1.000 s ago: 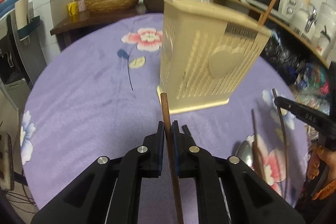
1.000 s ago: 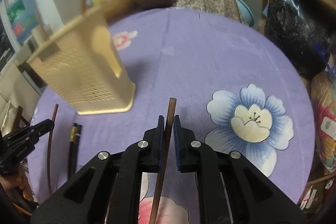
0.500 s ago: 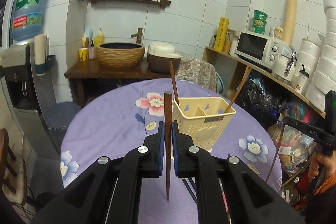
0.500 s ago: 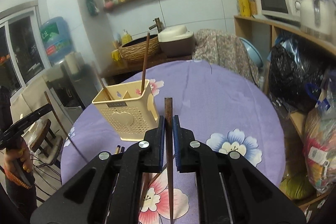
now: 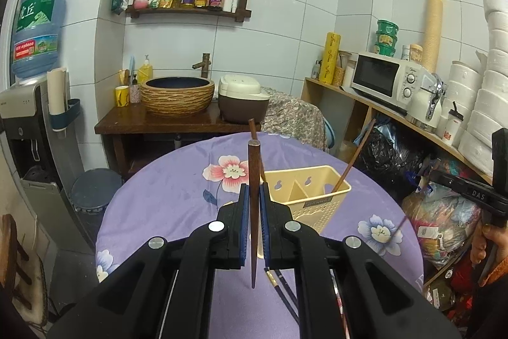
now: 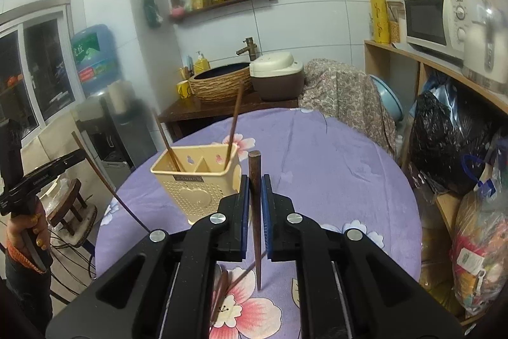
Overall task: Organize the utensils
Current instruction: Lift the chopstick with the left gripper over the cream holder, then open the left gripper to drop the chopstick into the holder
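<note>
My left gripper (image 5: 253, 196) is shut on a brown wooden chopstick (image 5: 253, 231) held upright, high above the table. My right gripper (image 6: 255, 189) is likewise shut on a second brown chopstick (image 6: 256, 227), pointed end down. The cream perforated utensil caddy (image 5: 312, 196) (image 6: 195, 183) stands on the purple flowered tablecloth (image 5: 177, 189) (image 6: 333, 167), below and beyond both grippers. Two chopsticks lean in it, one in each end compartment. Dark chopsticks (image 5: 284, 291) lie on the cloth near the front edge, and more brown chopsticks (image 6: 228, 285) lie under my right gripper.
A person's hand (image 6: 27, 231) at the left edge holds the left gripper's handle; the other hand (image 5: 485, 243) is at the right. A wooden counter with a woven basin (image 5: 177, 94) and a rice cooker (image 5: 243, 100) lies beyond the table. Shelves with a microwave (image 5: 384, 81) run along the right.
Both grippers have risen from close to the table to well above it, each carrying its chopstick. The caddy now looks small and stands upright below them.
</note>
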`<state>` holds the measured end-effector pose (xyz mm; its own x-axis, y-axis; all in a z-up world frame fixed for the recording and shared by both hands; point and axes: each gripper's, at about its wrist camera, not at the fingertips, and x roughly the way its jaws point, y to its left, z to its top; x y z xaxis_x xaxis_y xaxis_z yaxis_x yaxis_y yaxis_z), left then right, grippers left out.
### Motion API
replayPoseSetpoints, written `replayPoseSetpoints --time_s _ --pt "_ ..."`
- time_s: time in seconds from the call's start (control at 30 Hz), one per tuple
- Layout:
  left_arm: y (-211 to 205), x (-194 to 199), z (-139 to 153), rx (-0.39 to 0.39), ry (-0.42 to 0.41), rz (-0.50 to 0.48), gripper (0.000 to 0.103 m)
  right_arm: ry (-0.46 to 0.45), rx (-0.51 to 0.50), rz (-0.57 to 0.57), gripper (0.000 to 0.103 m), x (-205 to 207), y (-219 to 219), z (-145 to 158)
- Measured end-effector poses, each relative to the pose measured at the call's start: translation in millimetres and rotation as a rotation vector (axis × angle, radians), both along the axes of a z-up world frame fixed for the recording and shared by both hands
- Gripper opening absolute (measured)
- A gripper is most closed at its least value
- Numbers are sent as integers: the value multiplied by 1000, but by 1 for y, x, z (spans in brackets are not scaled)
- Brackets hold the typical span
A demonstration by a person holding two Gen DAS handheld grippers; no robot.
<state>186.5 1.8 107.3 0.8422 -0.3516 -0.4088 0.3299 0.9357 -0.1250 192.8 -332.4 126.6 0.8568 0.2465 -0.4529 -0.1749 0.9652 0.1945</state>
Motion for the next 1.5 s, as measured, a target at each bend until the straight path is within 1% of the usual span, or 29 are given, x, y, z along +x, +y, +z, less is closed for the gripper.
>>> replayPoseSetpoints --time_s 0.1,0.23,0.37,0.47,0.53,0.6,0.7,0.77,0.9,1.07,1.13,1.33,1.43,1.47,1.5 --pt "-4 0 21 6 -35 -15 8 -37 14 41 8 5 6 29" --pt "-10 1 64 -2 -110 -38 8 -71 42 105 8 21 18 70" --pt "-21 14 97 -14 -150 -40 8 -108 40 110 8 42 32 106" --pt "-33 30 112 -22 -155 -31 8 -130 55 105 8 56 40 124" --pt "-39 37 114 -21 -158 -20 8 -153 47 87 8 63 45 132" --pt "-45 46 112 -25 -150 -15 8 -160 39 73 8 71 48 133" --pt "-50 59 100 -36 -126 -5 8 -153 23 52 8 86 54 119" --pt "-53 64 86 -26 -114 6 8 -133 22 48 8 93 57 104" --pt "-58 74 52 -15 -45 5 8 -77 24 50 8 107 65 67" --pt "-60 81 14 -1 24 3 8 -40 -18 53 8 110 78 33" --pt "-59 84 1 -2 53 5 8 -29 -20 54 8 110 81 21" --pt "-56 91 -19 0 98 17 8 -24 -50 45 8 110 84 7" --pt "-55 89 -20 12 80 30 8 -41 -48 42 9 107 84 5" --pt "-55 89 -20 12 79 29 9 -49 -55 43 9 106 85 5" --pt "-56 87 -20 12 80 24 14 -54 -63 42 11 105 86 5"
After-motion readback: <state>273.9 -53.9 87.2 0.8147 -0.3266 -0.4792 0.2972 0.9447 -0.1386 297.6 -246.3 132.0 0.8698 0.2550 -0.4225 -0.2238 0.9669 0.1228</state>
